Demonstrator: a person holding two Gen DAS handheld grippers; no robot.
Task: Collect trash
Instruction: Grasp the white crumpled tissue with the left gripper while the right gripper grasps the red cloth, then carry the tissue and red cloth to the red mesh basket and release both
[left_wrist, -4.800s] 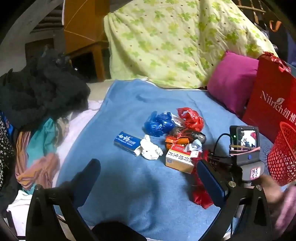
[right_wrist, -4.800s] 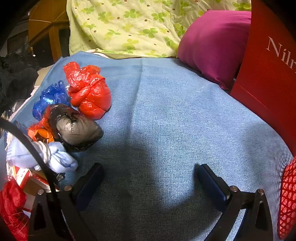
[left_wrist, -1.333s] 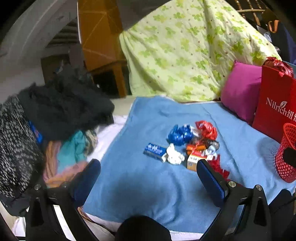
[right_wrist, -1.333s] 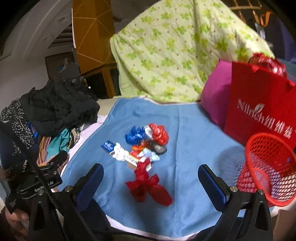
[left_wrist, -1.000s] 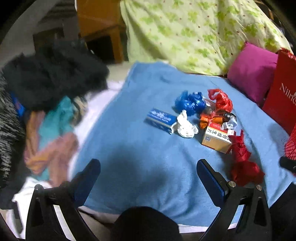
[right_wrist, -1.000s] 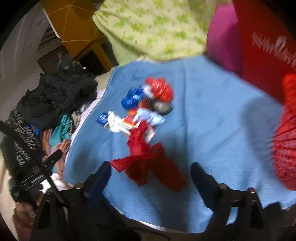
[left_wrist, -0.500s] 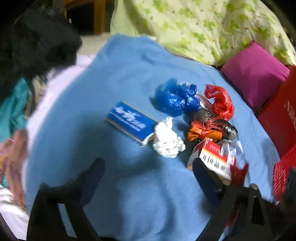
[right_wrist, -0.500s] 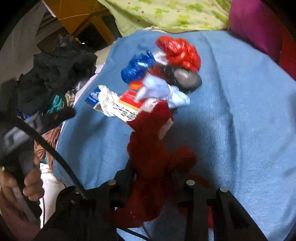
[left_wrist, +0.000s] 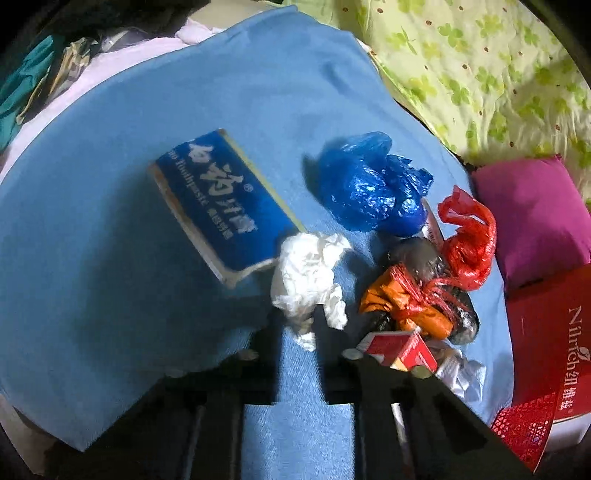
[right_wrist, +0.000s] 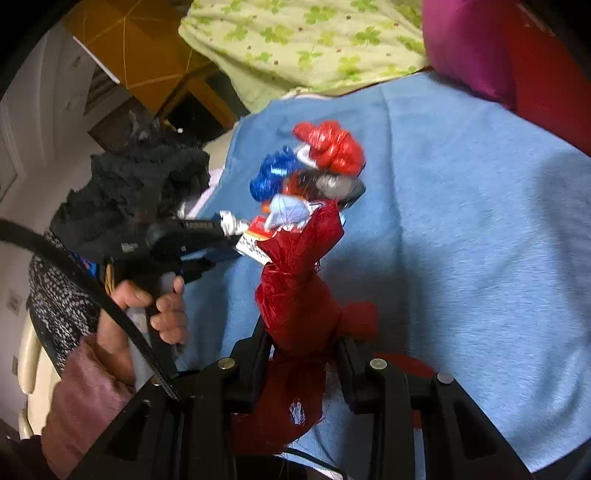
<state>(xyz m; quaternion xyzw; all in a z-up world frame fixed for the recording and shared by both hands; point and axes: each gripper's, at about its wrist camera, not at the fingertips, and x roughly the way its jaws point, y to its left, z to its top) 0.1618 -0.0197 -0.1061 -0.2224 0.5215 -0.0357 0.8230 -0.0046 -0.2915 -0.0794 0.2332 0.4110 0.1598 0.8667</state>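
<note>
My right gripper (right_wrist: 301, 345) is shut on a dark red mesh wrapper (right_wrist: 295, 295) and holds it over the blue blanket (right_wrist: 461, 240). My left gripper (left_wrist: 299, 325) has its fingers closed in on the lower part of a crumpled white tissue (left_wrist: 308, 277). Around it lie a blue toothpaste box (left_wrist: 221, 199), a blue plastic bag (left_wrist: 369, 184), a red plastic bag (left_wrist: 469, 240), an orange and black wrapper bundle (left_wrist: 413, 302) and a red and white carton (left_wrist: 402, 350). The pile also shows in the right wrist view (right_wrist: 310, 173).
A red mesh basket (left_wrist: 524, 428) and a red paper bag (left_wrist: 554, 339) stand at the right. A magenta pillow (left_wrist: 532, 218) and a green flowered quilt (left_wrist: 480, 66) lie behind. Clothes (right_wrist: 129, 192) are heaped at the blanket's left edge.
Both grippers came down from well above the blanket to the pile. The right one closed on the dark red mesh wrapper and lifted it. The left one narrowed onto the white tissue.
</note>
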